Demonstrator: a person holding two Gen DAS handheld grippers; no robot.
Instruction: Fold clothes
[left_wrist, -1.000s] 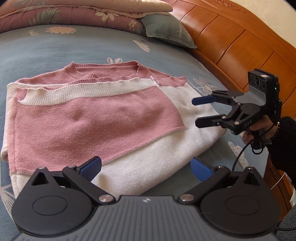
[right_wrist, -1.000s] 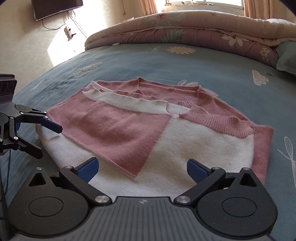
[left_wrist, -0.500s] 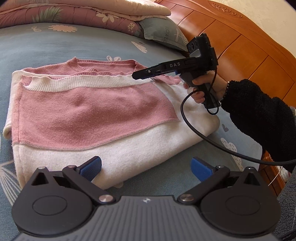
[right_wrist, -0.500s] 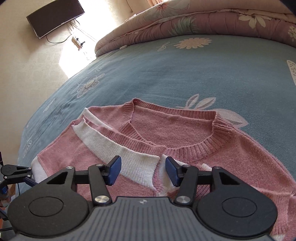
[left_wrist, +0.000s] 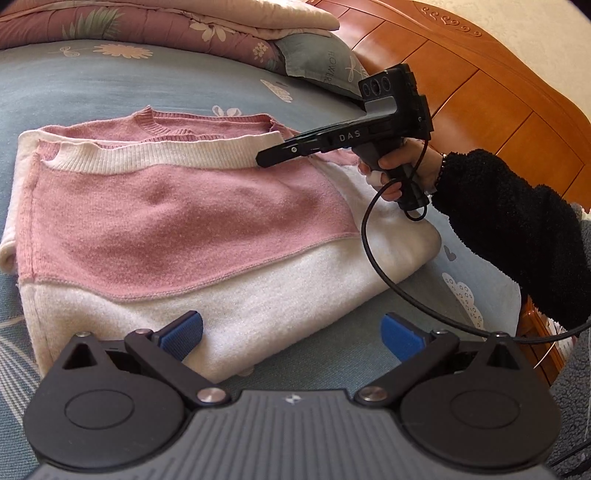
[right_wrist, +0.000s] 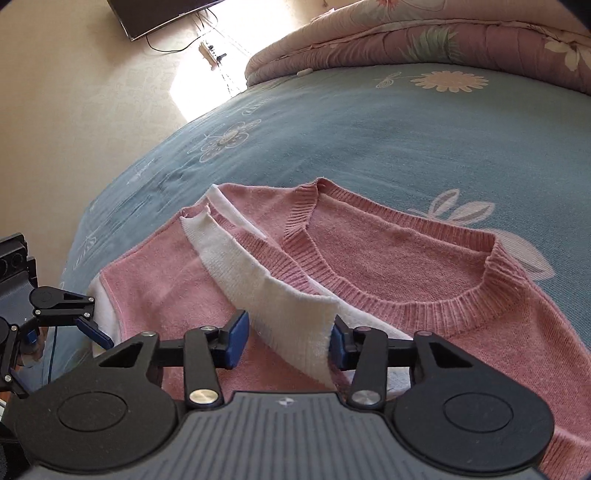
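Left gripper (left_wrist: 291, 338) at bottom centre of the left wrist view, jaws spread wide, hovering at the near white edge of the sweater (left_wrist: 192, 229) on the bed (left_wrist: 110, 81). Right gripper (left_wrist: 264, 159) has swung in over the upper centre since a second ago, so a cuff grab looks underway. Pillow (left_wrist: 317, 59) and headboard (left_wrist: 498, 103) upper right, clear of it.

Right wrist view: right gripper (right_wrist: 288, 341) jaws narrowed around the white ribbed cuff (right_wrist: 280, 306) at lower centre, probably not yet pinching. Quilt (right_wrist: 443, 37) upper right, no obstruction.
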